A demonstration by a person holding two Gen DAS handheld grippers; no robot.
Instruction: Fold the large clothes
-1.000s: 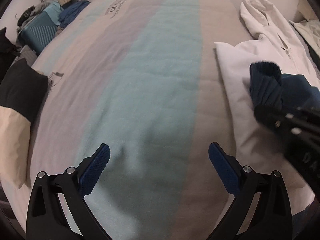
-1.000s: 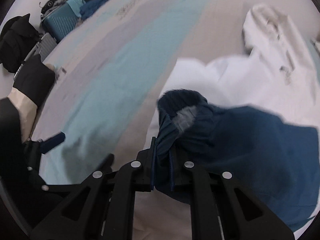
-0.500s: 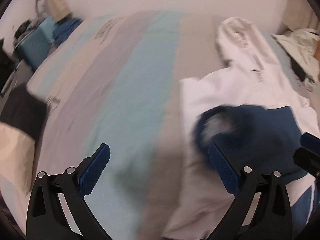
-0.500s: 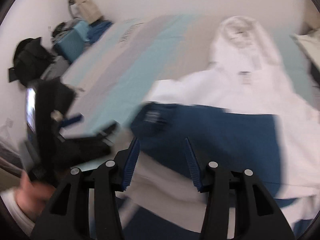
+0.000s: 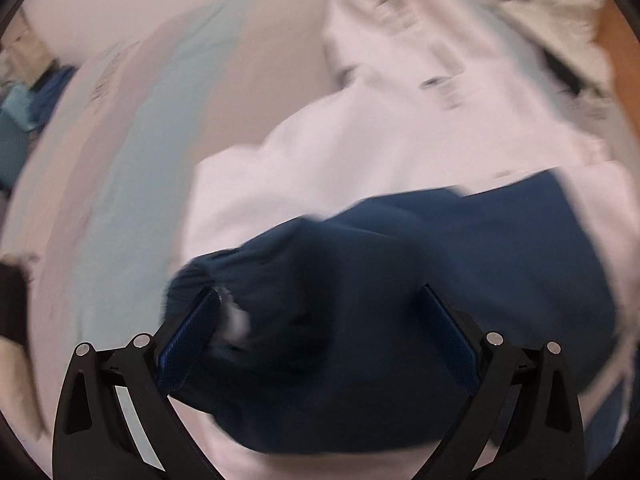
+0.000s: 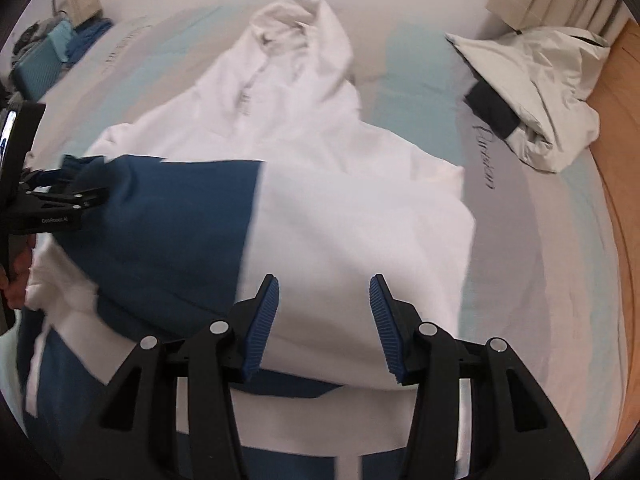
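A white hoodie (image 6: pixel 320 128) with navy sleeves lies on the bed, hood toward the far wall. One navy sleeve (image 6: pixel 172 216) is folded across its body. My left gripper (image 5: pixel 320 336) is open, its blue pads on either side of the sleeve's cuff (image 5: pixel 200 280); it also shows at the left of the right wrist view (image 6: pixel 68 196). My right gripper (image 6: pixel 324 320) is open and empty above the hoodie's white lower part. The left wrist view is blurred.
The bed cover (image 6: pixel 520 240) has teal, grey and beige stripes. A pale grey jacket (image 6: pixel 540 92) lies crumpled at the far right by a wooden edge (image 6: pixel 616 128). A teal suitcase (image 6: pixel 36 68) and clothes stand at the far left.
My right gripper let go of the navy sleeve and pulled back to the right. My left gripper moved right from the bare bed cover over to the sleeve's cuff.
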